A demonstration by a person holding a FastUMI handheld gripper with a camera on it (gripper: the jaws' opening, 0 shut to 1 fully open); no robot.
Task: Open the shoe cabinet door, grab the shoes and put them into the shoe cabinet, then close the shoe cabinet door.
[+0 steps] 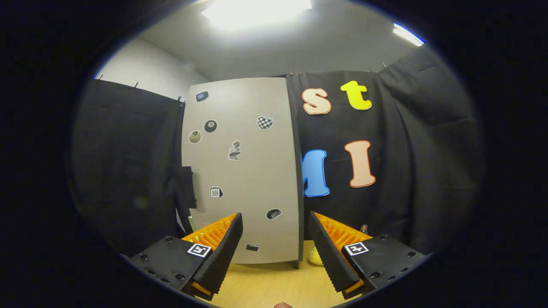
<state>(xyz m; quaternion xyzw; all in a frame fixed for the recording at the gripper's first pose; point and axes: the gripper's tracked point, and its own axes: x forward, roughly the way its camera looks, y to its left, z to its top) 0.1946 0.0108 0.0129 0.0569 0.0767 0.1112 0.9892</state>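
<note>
A tall pale shoe cabinet (pixel 244 171) stands upright on the wooden table (pixel 274 286), just beyond my fingers. Its flat front carries several small stickers, and its dark right edge (pixel 298 171) runs top to bottom. I cannot tell whether this face is the door. My gripper (pixel 276 222) is open, with a wide gap between its fingers and nothing held. The lower right part of the cabinet front shows through that gap. A small yellow object (pixel 314 256) peeks out behind the cabinet's right foot, beside the right finger (pixel 329 252); it is too hidden to identify.
Black cloth walls close in the booth behind and on both sides of the cabinet. A dark object (pixel 186 188) hangs at the cabinet's left edge. A small brownish item (pixel 364 228) sits by the cloth behind the right finger. Bright ceiling lights shine overhead.
</note>
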